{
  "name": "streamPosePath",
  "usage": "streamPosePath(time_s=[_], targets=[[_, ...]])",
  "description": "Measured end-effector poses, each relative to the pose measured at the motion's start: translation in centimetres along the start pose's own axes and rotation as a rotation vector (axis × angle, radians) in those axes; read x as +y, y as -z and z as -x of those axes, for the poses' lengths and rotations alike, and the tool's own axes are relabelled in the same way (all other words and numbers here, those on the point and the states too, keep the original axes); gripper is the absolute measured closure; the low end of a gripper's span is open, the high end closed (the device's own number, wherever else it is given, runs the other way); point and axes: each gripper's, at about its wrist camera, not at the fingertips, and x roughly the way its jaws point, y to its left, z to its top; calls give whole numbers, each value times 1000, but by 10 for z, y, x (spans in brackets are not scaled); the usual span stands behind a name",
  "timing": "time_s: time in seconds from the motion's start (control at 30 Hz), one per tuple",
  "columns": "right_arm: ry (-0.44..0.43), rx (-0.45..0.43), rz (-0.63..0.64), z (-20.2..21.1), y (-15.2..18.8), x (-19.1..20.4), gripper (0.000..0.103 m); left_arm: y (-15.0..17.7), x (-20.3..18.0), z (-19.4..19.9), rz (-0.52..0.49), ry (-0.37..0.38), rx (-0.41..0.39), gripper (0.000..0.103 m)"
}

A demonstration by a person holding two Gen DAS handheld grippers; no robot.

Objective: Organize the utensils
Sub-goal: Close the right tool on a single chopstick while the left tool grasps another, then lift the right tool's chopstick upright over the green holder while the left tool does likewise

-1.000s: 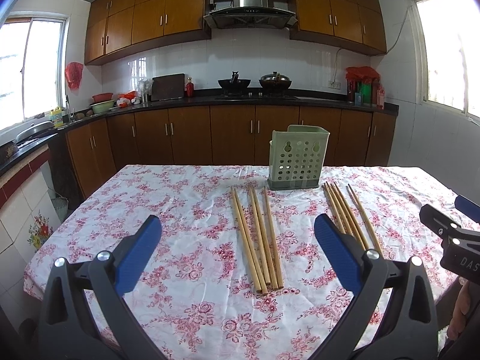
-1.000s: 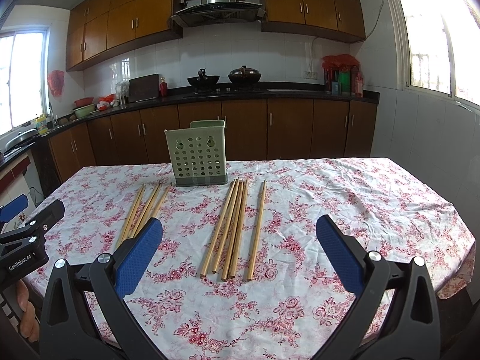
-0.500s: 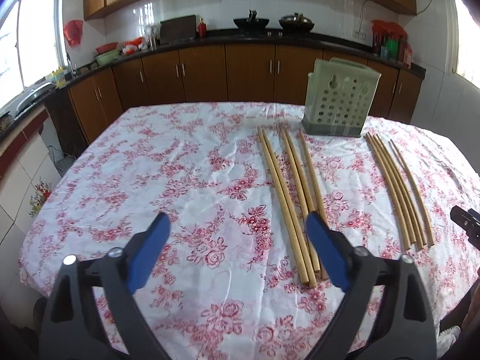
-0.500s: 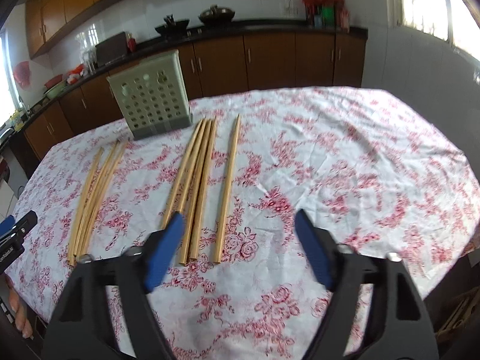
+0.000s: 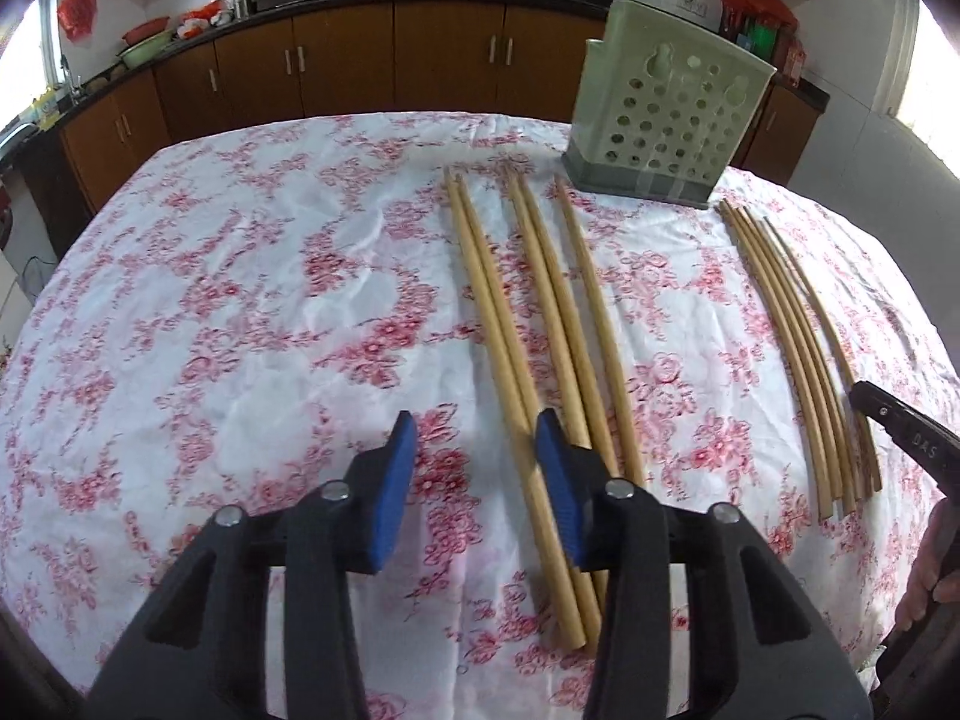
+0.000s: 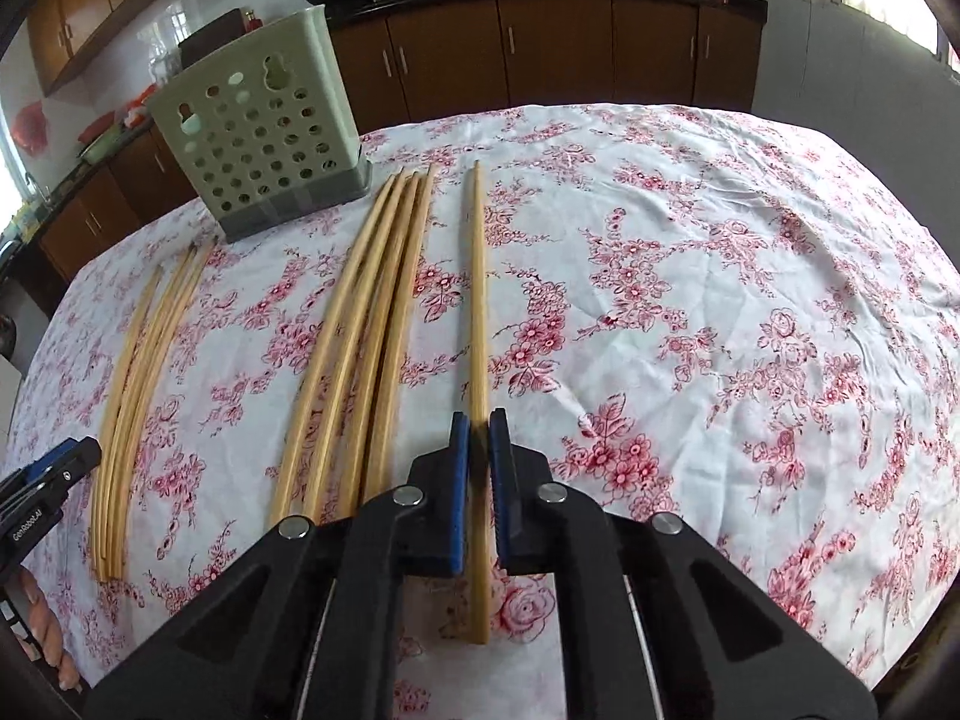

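Right tool [image 6: 479,423]: blue pads pinching a single chopstick [image 6: 477,300] lying apart from the four-stick bundle [image 6: 366,324]; jaws have just been closing.
Left tool [image 5: 475,438]: partly spread, nothing between the pads, jaws have just been closing; marked "GenRobot.AI".
Five chopsticks [image 5: 540,312] beside the left tool.
Perforated green holder [image 5: 666,120]: upright, far end of floral tabletop [image 5: 240,300].
Right tool body reads "DAS".

Each gripper consists of a black plastic frame with triangular cut-outs and round silver pivot screws. The left gripper [image 5: 474,438] and right gripper [image 6: 478,432] carry blue ribbed pads [image 5: 399,480] on the inner finger faces. White lettering marks the frame at 8 o'clock in the right wrist view.
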Motion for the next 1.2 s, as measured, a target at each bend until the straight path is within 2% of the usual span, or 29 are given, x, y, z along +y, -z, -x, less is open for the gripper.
streamPosePath(time_s=[0.17, 0.3, 0.47, 0.6, 0.83, 1.13, 1.2], targets=[[12, -4, 12, 1, -1, -1, 95, -5, 2, -5, 16, 14, 3, 73], [21, -9, 24, -3, -5, 0, 95, -5, 11, -8, 28, 34, 14, 73], [41, -11, 42, -4, -7, 2, 95, -4, 7, -11, -19, -20, 21, 78], [39, -15, 61, -4, -5, 4, 94, -9, 8, -14, -39, -52, 20, 94], [66, -36, 63, -17, -23, -3, 95, -36, 35, -33, -26, -95, 0, 94], [83, -58, 33, -30, -40, -13, 95, -36, 54, -36, 8, -7, -32, 94], [80, -57, 34, -29, -40, -13, 95, -34, 53, -35, -4, -11, -31, 94]])
